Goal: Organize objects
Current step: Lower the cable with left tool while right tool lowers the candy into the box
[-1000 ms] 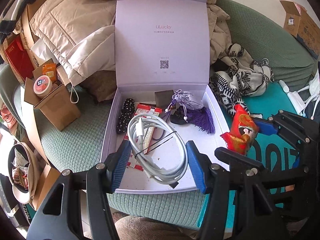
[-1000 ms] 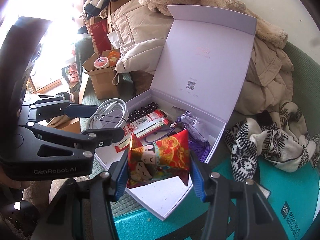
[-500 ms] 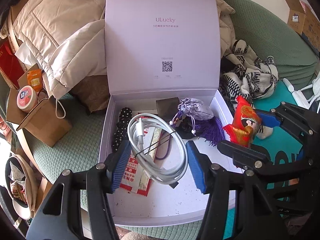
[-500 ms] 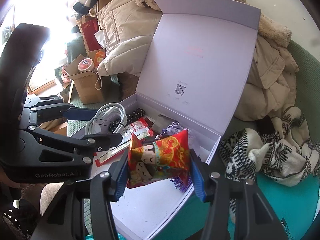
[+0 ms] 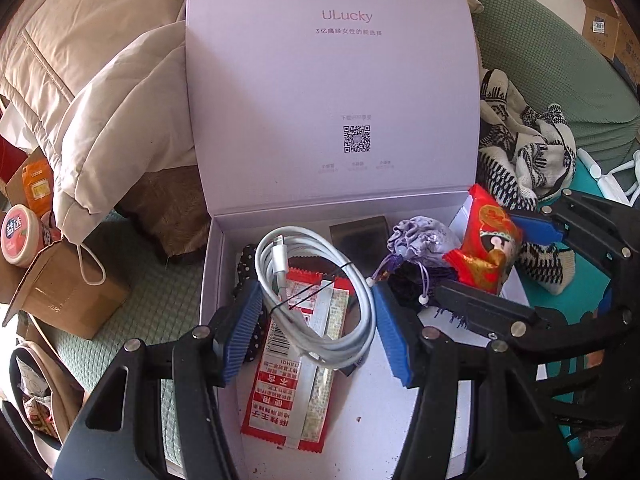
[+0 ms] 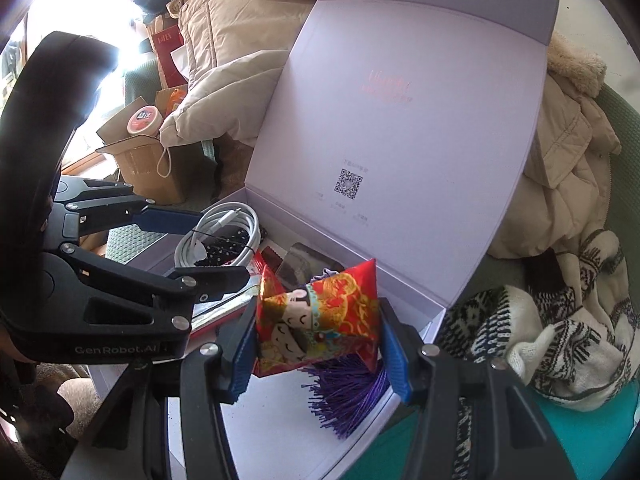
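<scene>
A pale lilac gift box (image 5: 216, 280) (image 6: 436, 312) lies open on a green sofa, its lid (image 5: 332, 80) (image 6: 400, 128) standing up at the back. My left gripper (image 5: 314, 328) (image 6: 192, 248) is shut on a coiled white cable (image 5: 316, 292) (image 6: 220, 236), held over the box's left half. My right gripper (image 6: 316, 356) (image 5: 492, 264) is shut on a red and gold packet (image 6: 320, 320) (image 5: 486, 248) above the box's right side. Inside lie a red sachet (image 5: 296, 372), a lilac pouch (image 5: 424, 236) with a purple tassel (image 6: 348, 396), a dark card (image 5: 360, 236) and a black dotted item (image 5: 248, 268).
A beige padded coat (image 5: 100, 92) (image 6: 224, 40) is piled left of and behind the lid. A small cardboard box (image 5: 60, 284) (image 6: 148, 164) with a round tub (image 5: 20, 236) stands at the left. A black-and-white knit (image 5: 520, 152) (image 6: 560, 328) lies at the right on a teal mat (image 6: 592, 440).
Both grippers have moved forward over the box with the cable and the red packet still in them. The box fills more of both views.
</scene>
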The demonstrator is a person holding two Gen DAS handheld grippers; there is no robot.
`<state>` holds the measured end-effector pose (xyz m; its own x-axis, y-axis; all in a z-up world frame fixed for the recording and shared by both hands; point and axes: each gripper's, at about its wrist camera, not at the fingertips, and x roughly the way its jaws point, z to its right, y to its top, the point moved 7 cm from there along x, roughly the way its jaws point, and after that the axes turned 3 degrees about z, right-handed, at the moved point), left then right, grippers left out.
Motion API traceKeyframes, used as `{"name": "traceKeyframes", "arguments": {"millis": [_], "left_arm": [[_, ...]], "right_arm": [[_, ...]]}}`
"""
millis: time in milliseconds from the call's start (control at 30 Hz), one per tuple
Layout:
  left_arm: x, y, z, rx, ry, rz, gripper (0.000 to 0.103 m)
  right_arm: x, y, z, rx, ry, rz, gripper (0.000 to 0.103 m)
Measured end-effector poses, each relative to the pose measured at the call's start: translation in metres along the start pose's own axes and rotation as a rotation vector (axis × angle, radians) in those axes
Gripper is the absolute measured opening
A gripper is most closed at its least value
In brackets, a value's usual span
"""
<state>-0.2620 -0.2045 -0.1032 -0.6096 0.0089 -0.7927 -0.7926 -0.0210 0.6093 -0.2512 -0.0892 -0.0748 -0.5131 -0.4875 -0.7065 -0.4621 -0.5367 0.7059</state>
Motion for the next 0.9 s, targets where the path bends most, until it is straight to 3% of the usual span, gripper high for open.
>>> {"name": "traceKeyframes", "arguments": {"millis": [500,900], "left_arm": [[0.043,0.011,-0.010,0.060,-0.002,-0.044,0.055],[0.064,0.002,-0.017,0.031,-0.042,-0.106,0.055]], "right_arm": [[0.039,0.007,0.003,-0.064,0.003,-0.031,0.055],[0.054,0.009,0.001,-0.108,-0.005,-0.042,0.055]]}}
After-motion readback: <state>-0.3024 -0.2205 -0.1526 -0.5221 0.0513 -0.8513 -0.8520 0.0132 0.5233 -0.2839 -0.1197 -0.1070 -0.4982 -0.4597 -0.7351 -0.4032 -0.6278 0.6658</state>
